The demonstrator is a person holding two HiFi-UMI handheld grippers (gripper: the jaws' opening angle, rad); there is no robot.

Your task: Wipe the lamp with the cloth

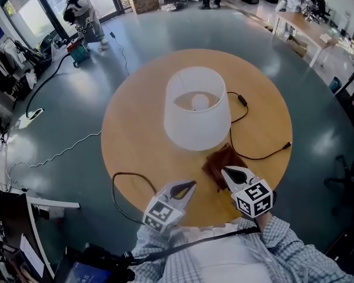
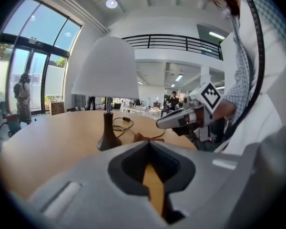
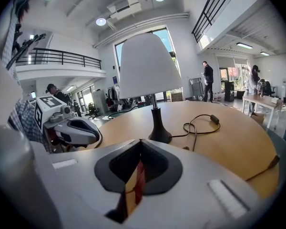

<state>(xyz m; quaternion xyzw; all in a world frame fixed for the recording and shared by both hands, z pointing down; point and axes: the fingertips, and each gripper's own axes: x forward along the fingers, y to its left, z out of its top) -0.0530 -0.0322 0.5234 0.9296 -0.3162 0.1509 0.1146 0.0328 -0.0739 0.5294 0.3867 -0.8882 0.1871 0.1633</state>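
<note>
A lamp with a white shade [image 1: 196,108] stands at the middle of the round wooden table [image 1: 135,128]. In the left gripper view its dark base [image 2: 108,140] shows under the shade [image 2: 107,68]. A brown cloth [image 1: 219,163] lies flat on the table just in front of the lamp. My right gripper [image 1: 226,171] hovers over the cloth's near right corner, jaws shut, nothing held. My left gripper [image 1: 191,185] is beside it to the left, low over the table's front edge, also shut and empty. The right gripper view shows the lamp [image 3: 148,68] straight ahead and the left gripper [image 3: 94,133] at the left.
The lamp's black cord with an inline switch [image 1: 242,101] runs right of the lamp to a plug [image 1: 286,145] near the table edge. Another black cable [image 1: 125,184] loops over the front left edge. People and desks stand far back on the floor.
</note>
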